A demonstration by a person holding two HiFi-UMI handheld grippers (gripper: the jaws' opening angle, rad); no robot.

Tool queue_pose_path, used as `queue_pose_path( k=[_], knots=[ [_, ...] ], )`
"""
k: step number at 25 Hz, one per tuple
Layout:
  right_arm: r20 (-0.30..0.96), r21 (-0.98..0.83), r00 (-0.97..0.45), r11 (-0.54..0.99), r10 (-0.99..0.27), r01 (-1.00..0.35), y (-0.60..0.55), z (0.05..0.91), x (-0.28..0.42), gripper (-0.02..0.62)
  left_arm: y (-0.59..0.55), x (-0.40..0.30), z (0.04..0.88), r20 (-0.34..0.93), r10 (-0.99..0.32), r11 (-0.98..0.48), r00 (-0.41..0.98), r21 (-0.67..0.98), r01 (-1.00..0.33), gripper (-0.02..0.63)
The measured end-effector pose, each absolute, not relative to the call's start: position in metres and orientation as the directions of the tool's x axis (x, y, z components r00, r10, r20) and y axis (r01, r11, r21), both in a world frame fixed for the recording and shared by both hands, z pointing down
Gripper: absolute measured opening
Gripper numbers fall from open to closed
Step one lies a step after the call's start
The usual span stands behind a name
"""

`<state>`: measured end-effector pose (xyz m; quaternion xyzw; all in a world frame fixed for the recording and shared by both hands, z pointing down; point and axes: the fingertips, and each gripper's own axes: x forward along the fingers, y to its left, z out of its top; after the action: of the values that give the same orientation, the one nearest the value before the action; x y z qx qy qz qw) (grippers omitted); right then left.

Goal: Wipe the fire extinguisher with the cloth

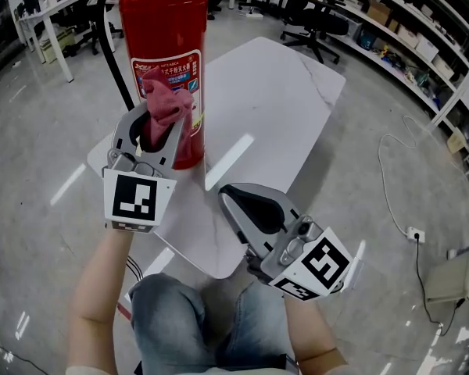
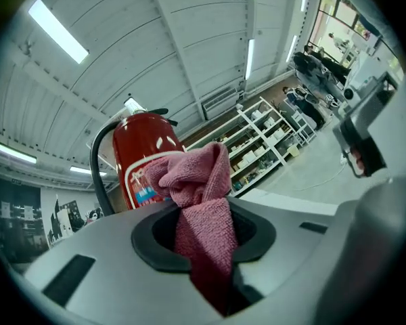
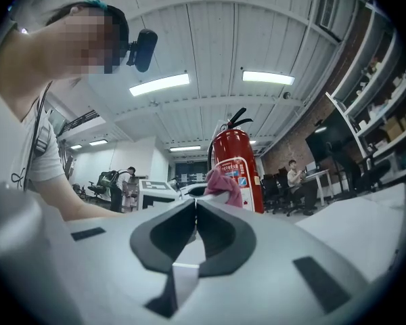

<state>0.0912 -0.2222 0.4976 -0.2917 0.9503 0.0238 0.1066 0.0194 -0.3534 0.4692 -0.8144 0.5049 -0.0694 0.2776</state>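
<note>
A red fire extinguisher [image 1: 162, 53] stands upright on the near-left part of a white table [image 1: 273, 108], with a black hose down its left side. My left gripper [image 1: 159, 117] is shut on a pink cloth [image 1: 167, 105], whose bunched top rests against the extinguisher's label. In the left gripper view the pink cloth [image 2: 201, 208] sticks up between the jaws, in front of the fire extinguisher [image 2: 143, 156]. My right gripper [image 1: 228, 197] is shut and empty, low over the table's near edge, right of the extinguisher. The right gripper view shows the fire extinguisher [image 3: 234, 161] and cloth [image 3: 223, 181] ahead.
Office chairs [image 1: 316, 18] and shelving [image 1: 430, 37] stand beyond the table at right. A white cable and socket [image 1: 413, 233] lie on the floor to the right. A desk [image 1: 51, 10] stands at far left. The person's knees [image 1: 211, 326] are just below the table edge.
</note>
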Motion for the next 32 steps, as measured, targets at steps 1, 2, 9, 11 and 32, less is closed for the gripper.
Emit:
queue_pose_path(
  k=[1, 2, 9, 11, 32],
  knots=[
    [-0.215, -0.019, -0.807, 0.828, -0.551, -0.56, -0.221, 0.498, 0.093, 0.015, -0.354, 0.02, 0.481, -0.143, -0.867, -0.338, 0.477, -0.535, -0.774, 0.104],
    [-0.214, -0.019, -0.806, 0.828, -0.552, -0.561, -0.22, 0.499, 0.094, 0.015, -0.355, 0.022, 0.493, -0.116, -0.873, -0.336, 0.474, -0.561, -0.756, 0.104],
    [-0.2, -0.011, -0.804, 0.822, -0.56, -0.57, -0.215, 0.502, 0.097, 0.015, -0.355, 0.025, 0.5, -0.085, -0.873, -0.359, 0.481, -0.556, -0.75, 0.106],
    [-0.203, -0.008, -0.8, 0.818, -0.565, -0.575, -0.216, 0.499, 0.099, 0.015, -0.353, 0.024, 0.463, -0.15, -0.862, -0.318, 0.485, -0.585, -0.746, 0.106],
    [-0.213, -0.016, -0.803, 0.824, -0.557, -0.567, -0.212, 0.5, 0.096, 0.015, -0.355, 0.017, 0.468, -0.18, -0.873, -0.297, 0.454, -0.543, -0.786, 0.106]
  ],
)
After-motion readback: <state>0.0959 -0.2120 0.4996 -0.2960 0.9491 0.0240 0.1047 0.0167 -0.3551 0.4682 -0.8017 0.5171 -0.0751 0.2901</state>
